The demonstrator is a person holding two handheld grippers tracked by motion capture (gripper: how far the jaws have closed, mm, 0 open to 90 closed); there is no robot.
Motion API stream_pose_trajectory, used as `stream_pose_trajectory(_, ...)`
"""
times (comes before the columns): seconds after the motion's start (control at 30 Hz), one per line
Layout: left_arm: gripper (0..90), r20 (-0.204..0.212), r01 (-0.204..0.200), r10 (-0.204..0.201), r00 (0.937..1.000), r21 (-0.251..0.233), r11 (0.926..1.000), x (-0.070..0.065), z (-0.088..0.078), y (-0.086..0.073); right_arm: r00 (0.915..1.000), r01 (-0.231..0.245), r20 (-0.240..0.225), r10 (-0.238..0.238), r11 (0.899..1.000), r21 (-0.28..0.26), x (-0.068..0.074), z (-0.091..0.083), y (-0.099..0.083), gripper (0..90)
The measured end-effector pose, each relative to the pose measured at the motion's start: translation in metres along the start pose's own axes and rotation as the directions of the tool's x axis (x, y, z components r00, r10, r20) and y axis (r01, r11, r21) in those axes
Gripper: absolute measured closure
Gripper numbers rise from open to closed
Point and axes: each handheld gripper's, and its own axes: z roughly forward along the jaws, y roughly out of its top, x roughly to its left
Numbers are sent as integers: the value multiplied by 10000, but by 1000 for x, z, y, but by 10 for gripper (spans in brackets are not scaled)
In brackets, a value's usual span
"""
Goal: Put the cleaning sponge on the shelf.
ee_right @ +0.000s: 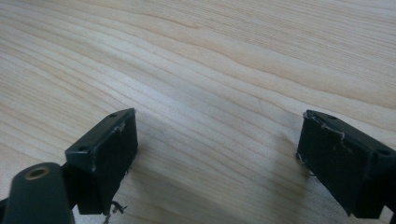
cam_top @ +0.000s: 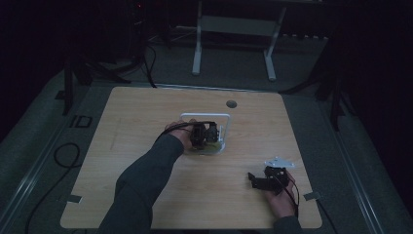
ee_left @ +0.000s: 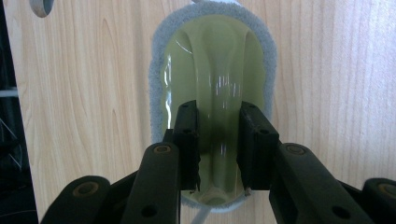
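The left gripper (ee_left: 218, 148) was down over a yellow-green brush (ee_left: 215, 84), a glossy oval body with a grey fuzzy rim, which lay flat on the tabletop (ee_left: 93, 93). Its jaws stood about half apart and straddled the raised central ridge of the brush; the pads sat against the ridge's flanks, in what looked like a grip. In the high view the brush (cam_top: 207, 147) lay inside a white wire frame (cam_top: 205, 116) near the middle of the tabletop (cam_top: 146, 112), with the left gripper (cam_top: 204, 132) on top of it and a round hole (cam_top: 231, 104) beyond the frame. The right gripper (cam_top: 258, 181) rested well to the near right of the brush, its jaws wide apart with bare wood between them (ee_right: 215, 158), holding nothing.
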Motion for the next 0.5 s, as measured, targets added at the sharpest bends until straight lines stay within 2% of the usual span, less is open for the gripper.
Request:
stream_pose_trajectory(0.47, 710, -556, -75, 82, 9984, 119, 9999, 0, 6, 3, 10000, 6, -3, -6, 10000, 4, 0, 0, 0, 118)
stream_pose_trajectory(0.5, 709, -719, -80, 92, 9974, 171, 9998, 0, 7, 3, 10000, 4, -3, -4, 10000, 5, 0, 0, 0, 118)
